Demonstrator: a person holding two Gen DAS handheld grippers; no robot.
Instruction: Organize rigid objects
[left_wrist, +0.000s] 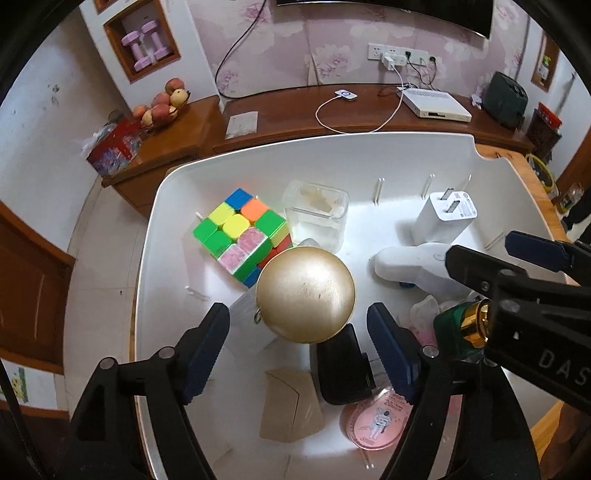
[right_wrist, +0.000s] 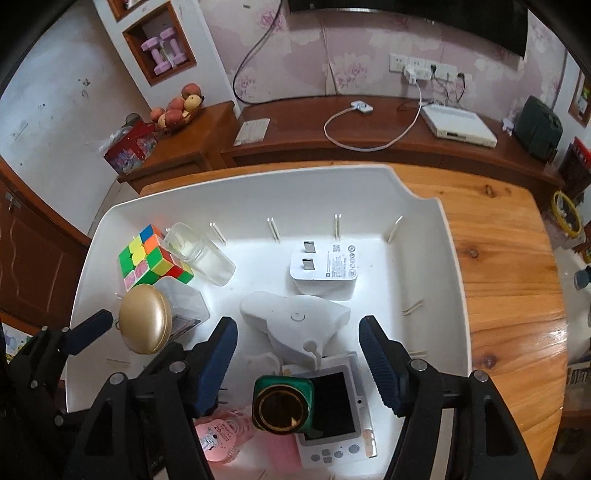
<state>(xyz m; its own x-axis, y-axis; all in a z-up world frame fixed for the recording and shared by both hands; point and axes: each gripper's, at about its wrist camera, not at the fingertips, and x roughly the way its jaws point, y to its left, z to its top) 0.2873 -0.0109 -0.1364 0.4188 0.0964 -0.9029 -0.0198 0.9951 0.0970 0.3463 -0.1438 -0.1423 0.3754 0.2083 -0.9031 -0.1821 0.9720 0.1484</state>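
Pick step inside the white bin (right_wrist: 436, 236): left tool (left_wrist: 297, 334) wide, empty, straddling the gold round case (left_wrist: 306, 293) at frame centre; right tool (right_wrist: 298, 363) wide, empty, above the green gold-capped bottle (right_wrist: 282, 402), lower centre. Next: descend, close squarely. Bin sits on a wooden surface (right_wrist: 506, 266); cabinet (right_wrist: 369, 147), probably a TV stand, behind.

Both grippers pointed steeply down, side by side. The left gripper (left_wrist: 299, 347) had its fingers (left_wrist: 205, 350) spread wide apart, with nothing squeezed between them. The right gripper (right_wrist: 299, 360) had its fingers (right_wrist: 380, 363) spread apart too, squeezing nothing.
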